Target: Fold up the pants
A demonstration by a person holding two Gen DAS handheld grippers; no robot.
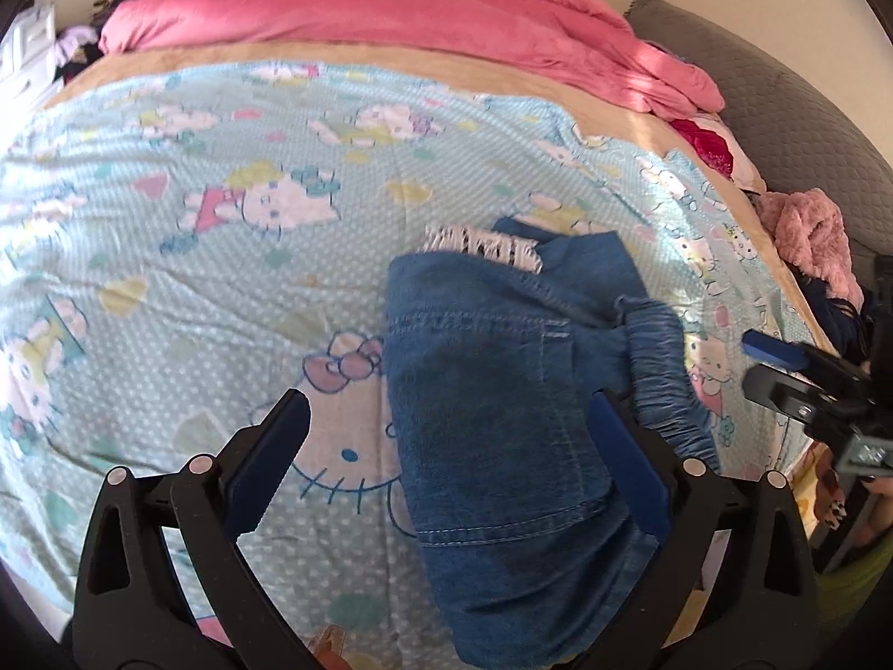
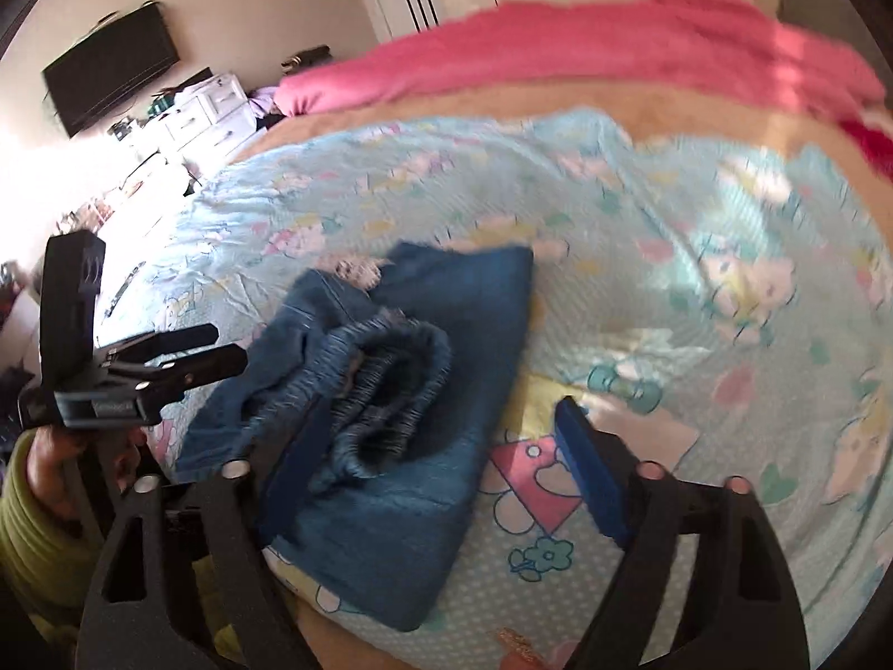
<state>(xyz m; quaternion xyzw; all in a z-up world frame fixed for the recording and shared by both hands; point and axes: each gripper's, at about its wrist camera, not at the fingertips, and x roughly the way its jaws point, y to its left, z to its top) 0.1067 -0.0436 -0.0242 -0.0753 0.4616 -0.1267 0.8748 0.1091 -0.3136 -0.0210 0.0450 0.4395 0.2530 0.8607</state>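
Observation:
The blue denim pants (image 1: pixel 502 402) lie folded into a compact bundle on the light-blue cartoon-print bedsheet (image 1: pixel 195 257), with a frayed white hem (image 1: pixel 483 245) at the far end and the elastic waistband (image 1: pixel 667 374) on the right. My left gripper (image 1: pixel 446 441) is open above the bundle's near left part, holding nothing. In the right wrist view the pants (image 2: pixel 390 391) sit left of centre with the waistband (image 2: pixel 390 385) on top. My right gripper (image 2: pixel 435 463) is open and empty over the bundle's right edge. The left gripper (image 2: pixel 220 349) shows there at the left; the right gripper (image 1: pixel 776 357) shows at the right of the left wrist view.
A pink duvet (image 1: pixel 390 17) is heaped along the bed's far side. A grey padded headboard (image 1: pixel 792 111) and a pink fluffy garment (image 1: pixel 815 229) are on the right. A white dresser (image 2: pixel 206 111) and a dark wall screen (image 2: pixel 111 67) stand beyond the bed.

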